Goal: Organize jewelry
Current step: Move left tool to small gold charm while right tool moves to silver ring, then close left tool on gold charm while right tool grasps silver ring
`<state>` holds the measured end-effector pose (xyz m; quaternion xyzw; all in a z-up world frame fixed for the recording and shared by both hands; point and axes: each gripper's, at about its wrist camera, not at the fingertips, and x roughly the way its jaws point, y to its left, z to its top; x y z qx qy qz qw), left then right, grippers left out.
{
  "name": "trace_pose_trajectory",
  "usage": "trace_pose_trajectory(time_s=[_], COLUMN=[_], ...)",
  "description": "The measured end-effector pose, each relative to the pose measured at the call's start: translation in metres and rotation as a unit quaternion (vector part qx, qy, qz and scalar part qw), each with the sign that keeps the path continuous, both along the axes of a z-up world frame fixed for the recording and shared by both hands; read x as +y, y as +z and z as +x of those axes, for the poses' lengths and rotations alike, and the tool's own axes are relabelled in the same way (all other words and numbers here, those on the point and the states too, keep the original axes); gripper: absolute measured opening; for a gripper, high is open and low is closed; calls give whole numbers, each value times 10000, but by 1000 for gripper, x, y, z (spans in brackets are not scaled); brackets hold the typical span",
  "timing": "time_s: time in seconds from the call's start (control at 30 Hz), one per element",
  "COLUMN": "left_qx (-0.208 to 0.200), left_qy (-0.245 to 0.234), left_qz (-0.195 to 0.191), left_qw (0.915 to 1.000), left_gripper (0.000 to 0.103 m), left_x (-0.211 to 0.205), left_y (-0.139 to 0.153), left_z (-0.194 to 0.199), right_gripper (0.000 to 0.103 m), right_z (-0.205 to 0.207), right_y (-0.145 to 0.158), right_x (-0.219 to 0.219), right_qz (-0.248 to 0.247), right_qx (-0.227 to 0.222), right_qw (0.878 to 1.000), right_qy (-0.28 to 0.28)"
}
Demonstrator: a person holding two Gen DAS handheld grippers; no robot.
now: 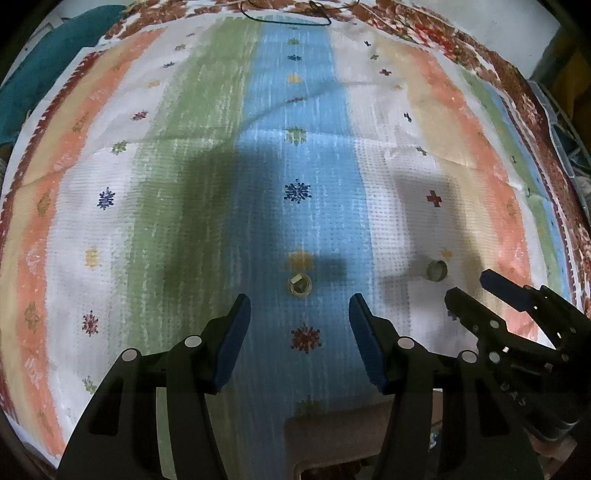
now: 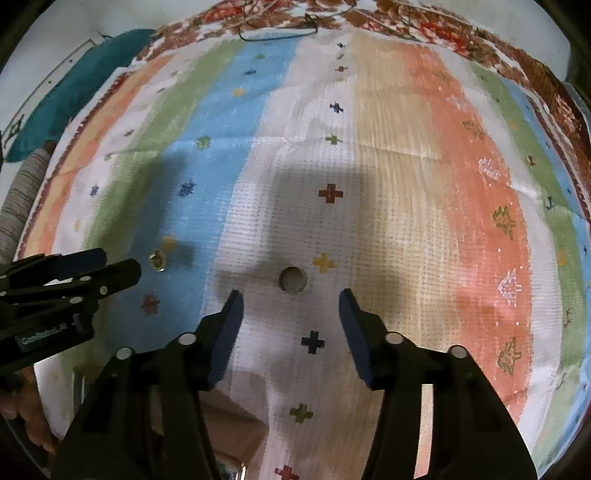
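A gold ring with a pale stone (image 1: 299, 285) lies on the blue stripe of the cloth, just ahead of my open left gripper (image 1: 300, 309). It also shows in the right wrist view (image 2: 158, 260). A plain silver band ring (image 2: 292, 279) lies on the white stripe just ahead of my open right gripper (image 2: 291, 304); it also shows in the left wrist view (image 1: 437, 270). Both grippers hover low over the cloth and hold nothing. A dark thin necklace (image 1: 291, 16) lies at the far edge of the cloth, also in the right wrist view (image 2: 277, 31).
A striped, patterned cloth (image 1: 207, 155) covers the table, with creases across the middle. A teal fabric (image 1: 40, 77) lies at the far left. The cloth's front edge hangs over a wooden table edge (image 1: 332, 435) below the grippers.
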<state>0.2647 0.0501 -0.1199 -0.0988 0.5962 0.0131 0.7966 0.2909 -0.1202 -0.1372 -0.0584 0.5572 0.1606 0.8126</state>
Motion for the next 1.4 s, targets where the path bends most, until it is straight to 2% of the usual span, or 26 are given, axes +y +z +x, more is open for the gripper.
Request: trace_pose_trajectory(time_s=[0.2,0.63,0.73,0.83,0.93,1.1,1.23,1.27,1.4], left_qx=[126,318,365,414,471,477,485,491,515], left_qy=[-141,-73,-135,-191,-191,-214,-241,-250,-253], left_qz=[-11,-126,-137,-163,-203,-165,-21,-10,-61], left_qw=[9998,9994,9991,9988,9985,9985,9985,9985,9983], left_gripper=[53,49,44,43,34,33,23,17,17], left_x=[-3,3,2,2,1,2,-3,-4,-1], left_y=[-9,-25,-28,-32,-37,-39,-42,-42,-41], left_z=[7,22,24,28,32,34,38,38,38], right_gripper=[51,44,41,39,35,27,21,20,20], right_z=[8,19,21,23,23,24,23,23,21], right_y=[-9,-19,-21,-22,-23,-24,-25,-25,-25], right_x=[-2,8,9,11,15,14,14,15,16], right_qz=[-23,-142,-147,-149,-196,-232,-228,-240,-273], right_qx=[77,164,190,198,194,184,211,204,208], right_qw=[10000,9998,9997,9997,9995,9994,9993,9993,9991], right_qy=[-57,36,41,80,127,158,192,207,238])
